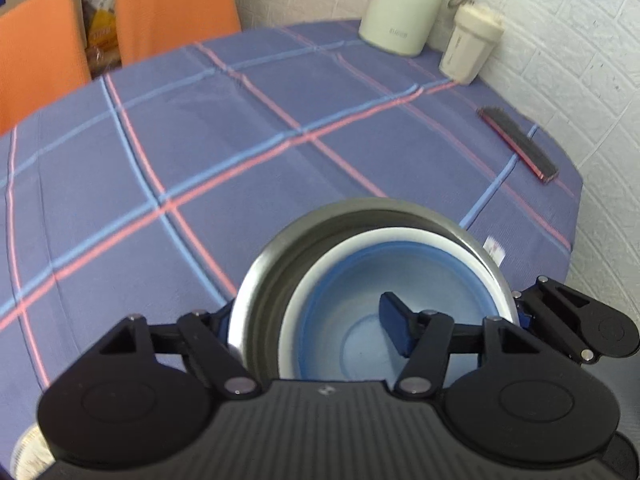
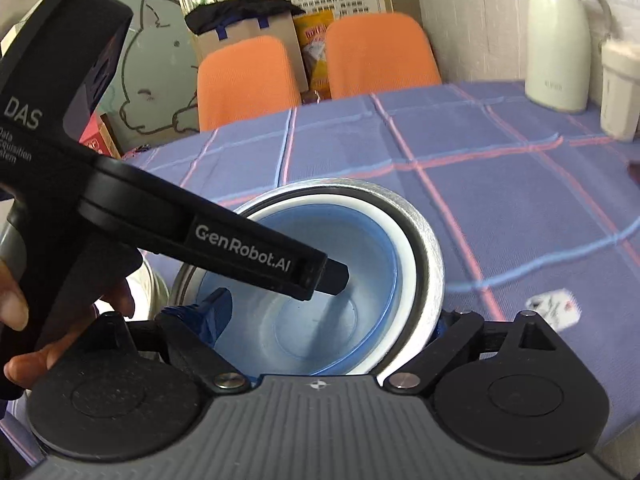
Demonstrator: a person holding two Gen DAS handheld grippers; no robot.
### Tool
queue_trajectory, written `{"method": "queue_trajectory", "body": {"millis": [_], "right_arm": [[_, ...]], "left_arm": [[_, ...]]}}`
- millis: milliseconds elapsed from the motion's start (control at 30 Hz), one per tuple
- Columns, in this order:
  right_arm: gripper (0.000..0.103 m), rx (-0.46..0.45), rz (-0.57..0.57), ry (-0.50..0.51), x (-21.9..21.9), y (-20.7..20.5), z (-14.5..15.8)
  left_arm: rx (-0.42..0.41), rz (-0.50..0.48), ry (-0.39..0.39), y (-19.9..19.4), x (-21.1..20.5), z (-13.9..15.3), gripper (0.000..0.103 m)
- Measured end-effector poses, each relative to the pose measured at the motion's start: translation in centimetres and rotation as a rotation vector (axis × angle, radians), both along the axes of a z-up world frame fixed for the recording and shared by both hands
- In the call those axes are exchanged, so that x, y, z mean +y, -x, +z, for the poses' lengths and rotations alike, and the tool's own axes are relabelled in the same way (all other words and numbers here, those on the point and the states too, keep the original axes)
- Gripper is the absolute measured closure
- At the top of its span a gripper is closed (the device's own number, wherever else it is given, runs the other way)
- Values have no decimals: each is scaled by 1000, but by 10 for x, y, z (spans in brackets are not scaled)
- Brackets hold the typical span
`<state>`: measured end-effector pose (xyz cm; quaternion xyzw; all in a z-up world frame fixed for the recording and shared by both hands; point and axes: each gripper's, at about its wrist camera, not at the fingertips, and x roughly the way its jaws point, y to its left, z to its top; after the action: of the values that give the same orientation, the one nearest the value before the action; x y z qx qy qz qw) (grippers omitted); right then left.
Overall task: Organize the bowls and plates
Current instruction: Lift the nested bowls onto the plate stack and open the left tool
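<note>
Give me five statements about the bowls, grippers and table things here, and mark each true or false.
1. The blue bowl sits inside the metal bowl. True.
2. The tablecloth is plain green. False: it is purple with pink and blue stripes.
3. Both grippers straddle the bowls' rims, left gripper, right gripper. True.
4. The jug lies on its side. False: it stands upright.
5. The chairs are black. False: orange.
</note>
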<state>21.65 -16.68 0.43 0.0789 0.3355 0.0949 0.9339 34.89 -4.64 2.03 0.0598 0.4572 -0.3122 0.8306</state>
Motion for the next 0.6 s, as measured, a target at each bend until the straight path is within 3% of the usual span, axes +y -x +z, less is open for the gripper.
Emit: {"method": "queue_trajectory", "body": {"millis": [133, 300, 467, 600], "right_arm": [[22, -46, 30, 14, 11, -1, 19], [22, -77, 153, -30, 45, 3, 28], [22, -55, 312, -78, 93, 10, 25], [22, -9, 386, -76, 124, 13, 17]], "left_arm": [[-44, 31, 13, 7, 17, 23, 41], [-85, 146, -36, 33, 69, 41, 40], [-71, 290, -81, 63, 129, 35, 40], [-28, 349, -76, 77, 161, 17, 40]]}}
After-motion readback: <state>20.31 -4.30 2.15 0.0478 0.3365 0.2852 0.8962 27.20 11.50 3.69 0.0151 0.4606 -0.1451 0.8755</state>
